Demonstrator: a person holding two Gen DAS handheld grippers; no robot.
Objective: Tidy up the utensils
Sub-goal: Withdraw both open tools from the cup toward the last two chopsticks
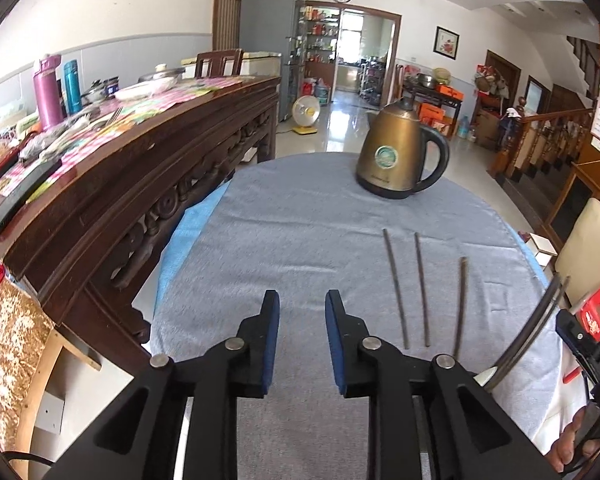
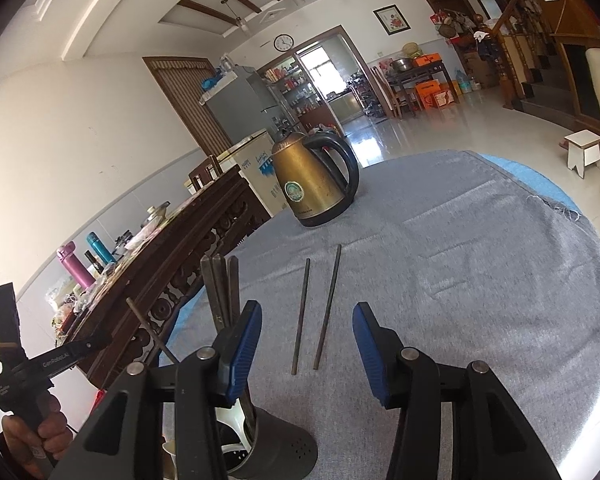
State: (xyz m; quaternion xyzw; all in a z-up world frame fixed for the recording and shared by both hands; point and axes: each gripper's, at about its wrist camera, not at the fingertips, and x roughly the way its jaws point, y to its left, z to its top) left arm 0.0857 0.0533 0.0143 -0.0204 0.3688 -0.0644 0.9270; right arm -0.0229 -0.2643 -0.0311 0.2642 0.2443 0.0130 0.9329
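Three dark chopsticks lie on the grey cloth in the left wrist view: one (image 1: 395, 287), a second (image 1: 422, 289) and a third (image 1: 460, 307), all right of my open, empty left gripper (image 1: 302, 334). In the right wrist view two chopsticks (image 2: 302, 315) (image 2: 328, 306) lie between the fingers of my open, empty right gripper (image 2: 306, 354). A dark perforated utensil holder (image 2: 266, 446) stands low left there, with several chopsticks (image 2: 218, 292) upright in it behind the left finger. Its contents also show in the left wrist view (image 1: 528, 334).
A brass electric kettle (image 1: 400, 156) stands at the far side of the round table (image 1: 280, 232). A carved dark wood sideboard (image 1: 148, 184) with bottles and clutter runs along the left. A cream chair (image 1: 588, 248) and red stool are at the right.
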